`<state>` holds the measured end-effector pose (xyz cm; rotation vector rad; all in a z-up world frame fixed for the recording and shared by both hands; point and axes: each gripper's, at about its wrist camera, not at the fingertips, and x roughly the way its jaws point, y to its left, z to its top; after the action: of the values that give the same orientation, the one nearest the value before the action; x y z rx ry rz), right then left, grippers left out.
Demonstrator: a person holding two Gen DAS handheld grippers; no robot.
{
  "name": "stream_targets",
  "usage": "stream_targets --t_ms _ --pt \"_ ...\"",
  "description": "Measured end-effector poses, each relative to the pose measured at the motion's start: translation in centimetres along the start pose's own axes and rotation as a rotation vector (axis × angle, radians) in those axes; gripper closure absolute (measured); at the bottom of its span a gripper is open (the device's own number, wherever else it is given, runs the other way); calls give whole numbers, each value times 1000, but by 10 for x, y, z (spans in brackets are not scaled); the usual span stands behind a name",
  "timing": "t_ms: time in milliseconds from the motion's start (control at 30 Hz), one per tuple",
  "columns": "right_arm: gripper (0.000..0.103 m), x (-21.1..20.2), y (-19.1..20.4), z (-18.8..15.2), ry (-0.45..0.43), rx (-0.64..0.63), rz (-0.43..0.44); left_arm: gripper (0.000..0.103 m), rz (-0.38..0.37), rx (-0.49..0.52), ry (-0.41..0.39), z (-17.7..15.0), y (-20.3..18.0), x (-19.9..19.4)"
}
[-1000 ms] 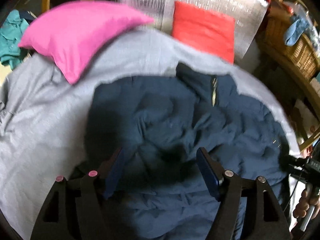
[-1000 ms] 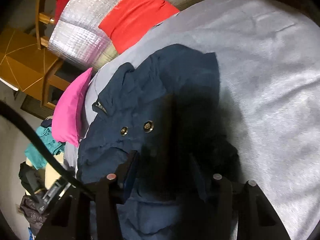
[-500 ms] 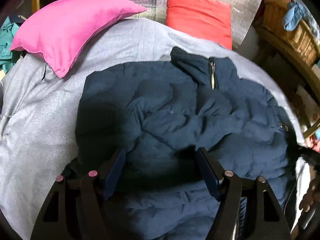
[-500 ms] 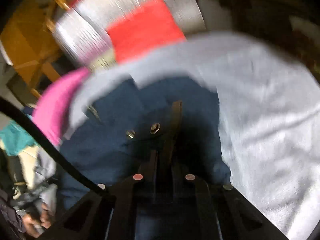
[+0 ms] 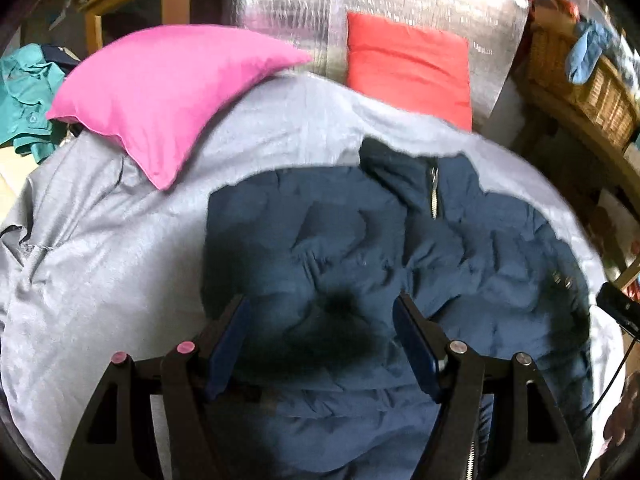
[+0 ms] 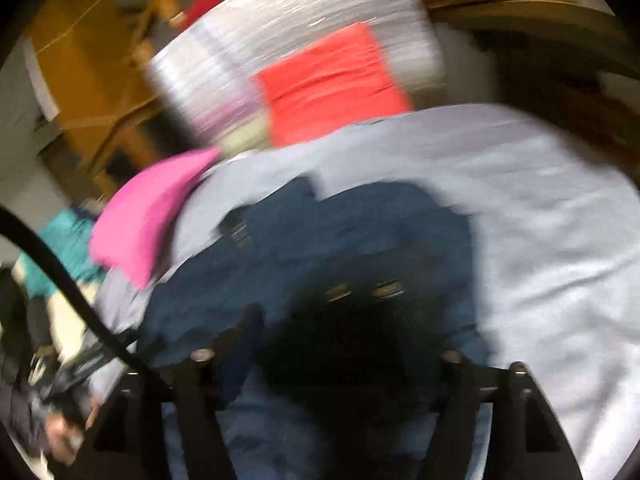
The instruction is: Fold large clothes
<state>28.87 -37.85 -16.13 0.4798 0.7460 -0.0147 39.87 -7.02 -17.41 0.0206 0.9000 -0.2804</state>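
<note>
Two tools are hovering over the jacket (image 5: pixel 360 248), which is lying spread on the grey bed (image 5: pixel 100 272). Left tool (image 5: pixel 320 320) is released, empty. Right tool (image 6: pixel 344 344) has just been opening, gripping nothing. Pink pillow (image 5: pixel 168 92) is lying at 11 o'clock.

A pink pillow (image 5: pixel 168 92) lay at the far left of the grey sheet (image 5: pixel 100 260). A red cushion (image 5: pixel 408 68) leaned on a silver foil panel (image 5: pixel 400 0) behind. A wicker basket (image 5: pixel 580 76) stood far right, teal clothes (image 5: pixel 24 92) far left.
</note>
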Motion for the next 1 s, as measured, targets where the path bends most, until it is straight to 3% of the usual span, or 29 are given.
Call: stream_targets --t_ms 33,133,200,400,467,533,600,767,1000 --pt "58 14 9 -5 54 -18 30 29 18 15 27 -2 -2 9" --pt "57 49 13 -20 181 -21 25 29 77 45 128 -10 -4 35" --pt "59 67 8 -26 254 -1 16 28 79 51 129 -13 -5 37" --pt "58 38 15 -19 178 1 75 28 45 45 48 -6 -5 14" --pt "58 40 24 -22 197 -21 73 27 35 51 30 -6 -9 11" --pt "57 59 27 -33 254 -32 16 20 60 65 64 -9 -14 18" --pt "57 65 26 -37 243 -36 2 18 90 93 102 -16 -19 35" --pt "57 72 26 -36 247 -16 5 16 114 135 62 -19 -25 35" --pt "57 51 24 -22 201 6 41 16 107 174 -43 -14 -25 -5"
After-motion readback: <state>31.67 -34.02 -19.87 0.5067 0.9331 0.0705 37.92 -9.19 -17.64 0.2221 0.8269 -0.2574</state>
